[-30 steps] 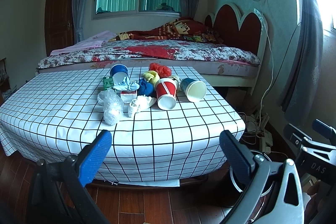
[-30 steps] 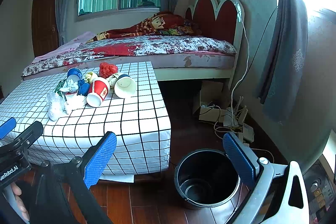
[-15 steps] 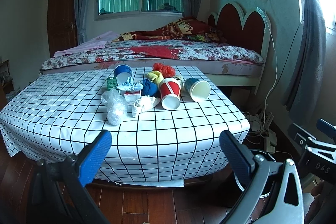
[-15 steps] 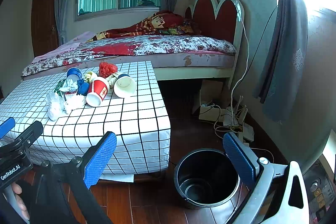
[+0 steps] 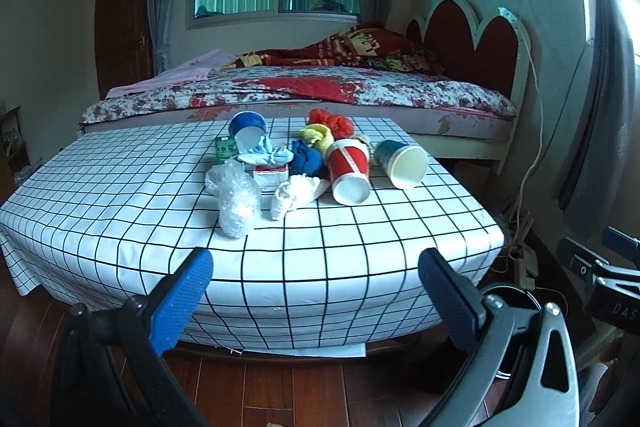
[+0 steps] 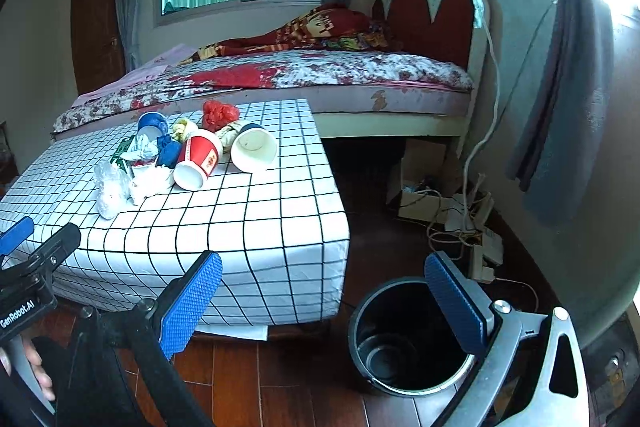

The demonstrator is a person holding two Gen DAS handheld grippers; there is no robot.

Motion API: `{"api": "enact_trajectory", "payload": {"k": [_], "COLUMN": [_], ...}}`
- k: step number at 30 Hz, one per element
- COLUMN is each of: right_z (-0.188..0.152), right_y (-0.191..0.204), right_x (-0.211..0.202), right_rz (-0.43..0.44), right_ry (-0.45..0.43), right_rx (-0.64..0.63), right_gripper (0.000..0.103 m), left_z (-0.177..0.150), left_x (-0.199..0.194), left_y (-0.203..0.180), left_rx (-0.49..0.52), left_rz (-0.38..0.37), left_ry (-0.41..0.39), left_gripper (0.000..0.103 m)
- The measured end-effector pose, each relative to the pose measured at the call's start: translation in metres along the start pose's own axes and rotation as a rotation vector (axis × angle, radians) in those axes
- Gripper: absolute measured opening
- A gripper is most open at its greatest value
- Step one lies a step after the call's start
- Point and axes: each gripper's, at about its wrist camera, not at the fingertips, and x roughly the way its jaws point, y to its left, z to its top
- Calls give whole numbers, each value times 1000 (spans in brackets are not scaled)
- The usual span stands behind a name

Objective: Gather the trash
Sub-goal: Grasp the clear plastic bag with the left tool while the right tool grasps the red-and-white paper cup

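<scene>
black-gridded white tablecloth (image 5: 120,195); red cup (image 5: 349,167); blue cup (image 5: 248,125); seemingly black bin (image 6: 408,339).

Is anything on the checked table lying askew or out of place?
Yes. The red paper cup and the blue paper cup lie tipped on their sides, mouths open toward the camera, among crumpled litter on the table. Nothing appears spilled.

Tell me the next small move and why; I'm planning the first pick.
Probably ease the left gripper forward to the plastic bag: it is open and empty, short of the table, and the bag is the nearest trash. The bin stands empty by the right gripper.
</scene>
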Motion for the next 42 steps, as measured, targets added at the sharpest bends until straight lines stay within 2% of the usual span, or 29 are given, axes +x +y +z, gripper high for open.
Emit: {"api": "enact_trajectory", "payload": {"k": [5, 9, 11, 13, 15, 18, 21, 26, 27, 31, 33, 37, 42], "right_z": [12, 22, 27, 32, 37, 44, 53, 64, 66, 70, 71, 70, 73], "right_y": [20, 38, 45, 60, 76, 100, 114, 136, 138, 141, 142, 143, 143], "right_x": [44, 77, 91, 108, 123, 142, 163, 191, 197, 213, 220, 219, 191], "right_rz": [91, 111, 153, 193, 230, 268, 288, 301, 299, 288, 291, 305, 320], "right_ry": [15, 59, 69, 80, 86, 95, 105, 122, 128, 147, 166, 164, 85], "right_rx": [-33, -63, -58, -78, -98, -127, -119, -124, -122, -119, -120, -145, -183], "right_gripper": [102, 102, 102, 102, 100, 88, 84, 84, 83, 72, 63, 60, 59], "left_z": [7, 6, 7, 8, 10, 13, 13, 13, 13, 16, 16, 16, 23], "left_x": [29, 55, 68, 82, 95, 111, 126, 143, 145, 156, 161, 164, 142], "left_y": [28, 48, 57, 65, 70, 76, 77, 80, 80, 80, 80, 81, 80], "left_rx": [-12, -26, -44, -67, -83, -93, -95, -102, -105, -104, -104, -103, -91], "left_rz": [87, 122, 111, 91, 76, 71, 54, 35, 29, 11, 0, -34, -33], "left_ry": [21, 52, 69, 91, 110, 115, 132, 145, 146, 155, 166, 175, 102], "left_gripper": [102, 101, 96, 82, 78, 77, 73, 72, 69, 63, 57, 44, 42]}}
